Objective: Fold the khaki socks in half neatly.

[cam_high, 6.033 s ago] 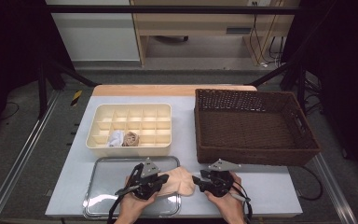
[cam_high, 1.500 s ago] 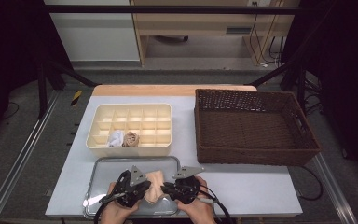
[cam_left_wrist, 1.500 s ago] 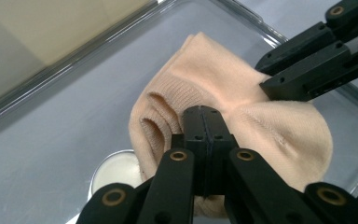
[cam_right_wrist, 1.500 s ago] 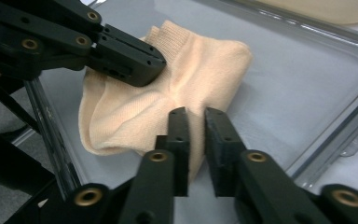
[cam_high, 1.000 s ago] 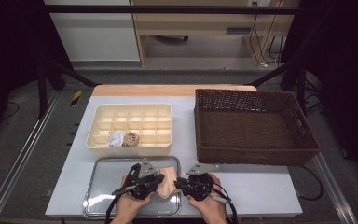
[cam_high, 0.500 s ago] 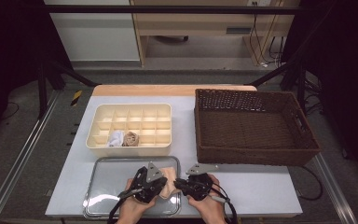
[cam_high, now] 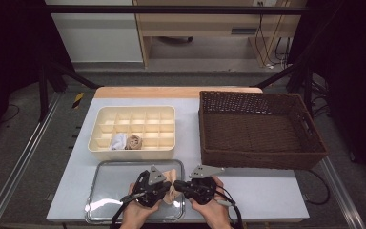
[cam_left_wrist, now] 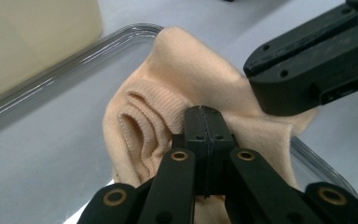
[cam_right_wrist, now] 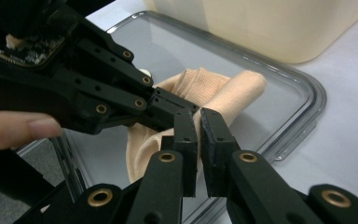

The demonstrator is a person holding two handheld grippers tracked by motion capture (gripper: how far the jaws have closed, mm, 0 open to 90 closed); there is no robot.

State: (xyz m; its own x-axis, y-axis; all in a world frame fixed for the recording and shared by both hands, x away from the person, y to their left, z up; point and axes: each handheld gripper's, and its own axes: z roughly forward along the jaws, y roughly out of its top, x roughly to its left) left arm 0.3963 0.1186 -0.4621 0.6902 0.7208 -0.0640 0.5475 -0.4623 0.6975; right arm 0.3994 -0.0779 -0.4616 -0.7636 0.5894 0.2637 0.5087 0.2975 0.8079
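The left gripper [cam_left_wrist: 204, 122] has its fingers pressed together on the peach sock [cam_left_wrist: 177, 84] at the right end of the clear tray [cam_high: 106, 191]. The right gripper [cam_right_wrist: 199, 122] has just been closing its fingers; they nearly meet, sock edge between, so a two-handed fold seems underway. Tray rim and worktop [cam_high: 267, 191] edge lie close; open room stays right.

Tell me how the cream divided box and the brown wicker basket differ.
The cream divided box is pale, smooth and split into many small compartments; the wicker basket is dark brown, woven and one open space. The box is the smaller and shallower, the basket larger with taller walls. The box holds two small bundles in its near row; the basket holds nothing. Both are rectangular, open-topped and stand side by side on the table.
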